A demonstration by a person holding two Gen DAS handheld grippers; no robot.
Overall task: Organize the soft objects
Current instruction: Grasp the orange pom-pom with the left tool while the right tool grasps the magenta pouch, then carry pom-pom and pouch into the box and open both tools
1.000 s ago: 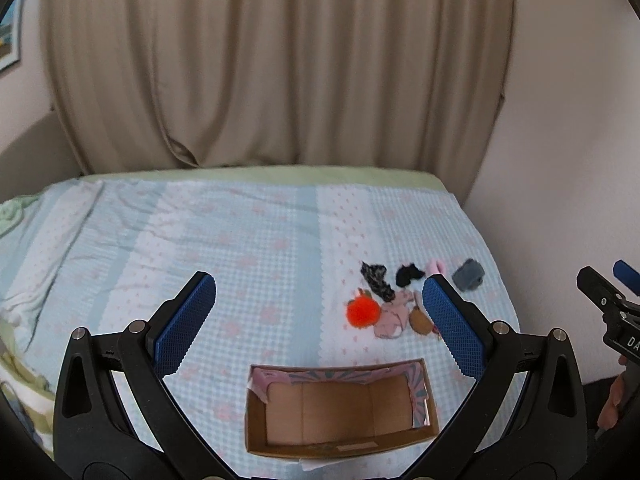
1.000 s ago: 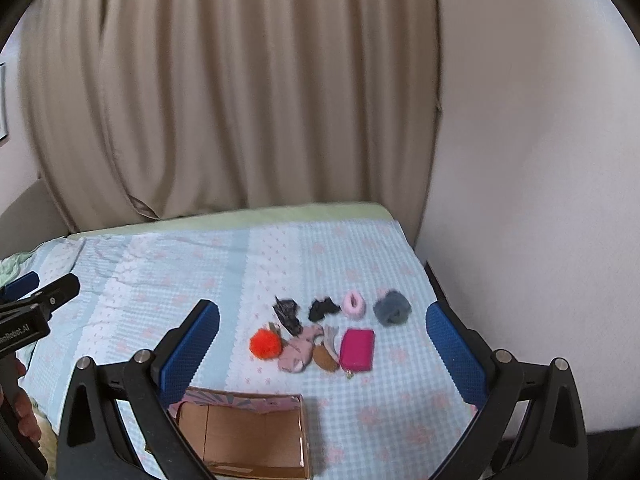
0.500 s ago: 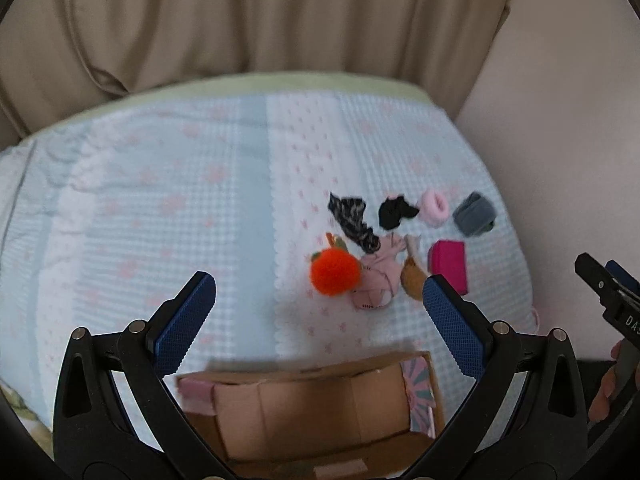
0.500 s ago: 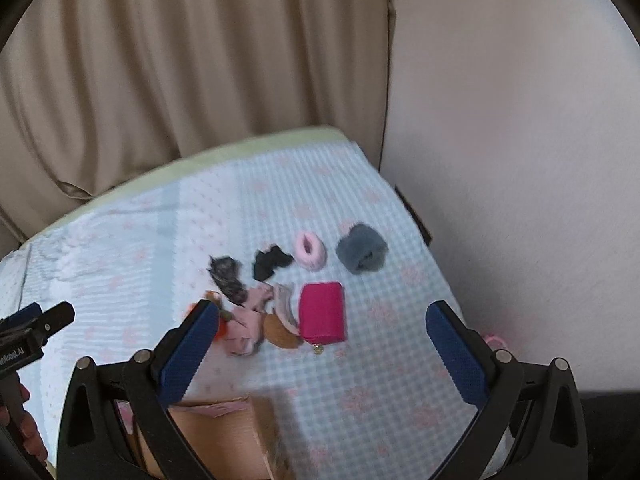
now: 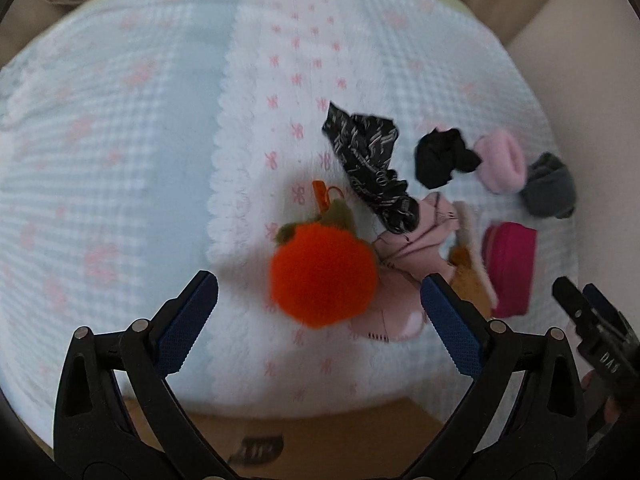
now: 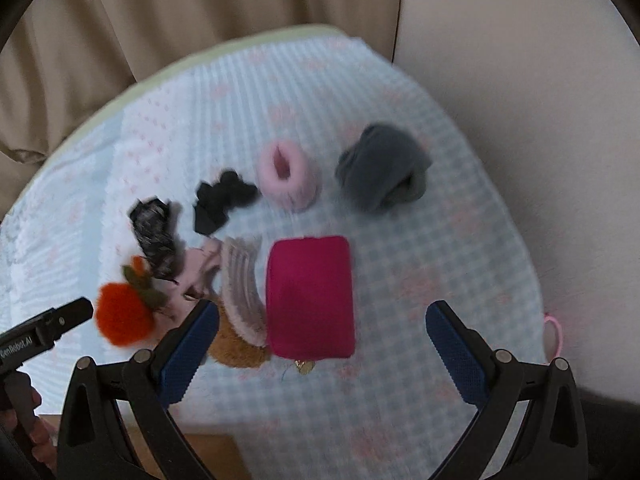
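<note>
Soft things lie in a little bunch on the bed cover (image 5: 120,120), which is blue and white with pink flowers.

In the left camera view, the fluffy orange ball (image 5: 323,276) with green leaves sits in the middle, right ahead of the left tongs (image 5: 319,312). The left tongs are wide apart and hold nothing. At about 1 o'clock from the ball lies a black scrunchie with writing (image 5: 370,168). Just past it, at 2 o'clock, is a plain black scrunchie (image 5: 442,158), then a pink fluffy ring (image 5: 502,164), then a gray cloth lump (image 5: 550,186). A pale pink cloth (image 5: 412,252) touches the ball at 3 o'clock. A brown furry thing (image 5: 468,280) and a bright pink pouch (image 5: 510,268) lie farther that way. The edge of a cardboard box (image 5: 320,440) shows at 6 o'clock.

In the right camera view, the bright pink pouch (image 6: 310,298) is in the middle, just ahead of the right tongs (image 6: 323,340). These tongs are also wide apart and hold nothing. The pink fluffy ring (image 6: 286,176) is at 12 o'clock from the pouch and the gray cloth lump (image 6: 382,170) at 1 o'clock. The orange ball (image 6: 122,320) is at 9 o'clock.
</note>
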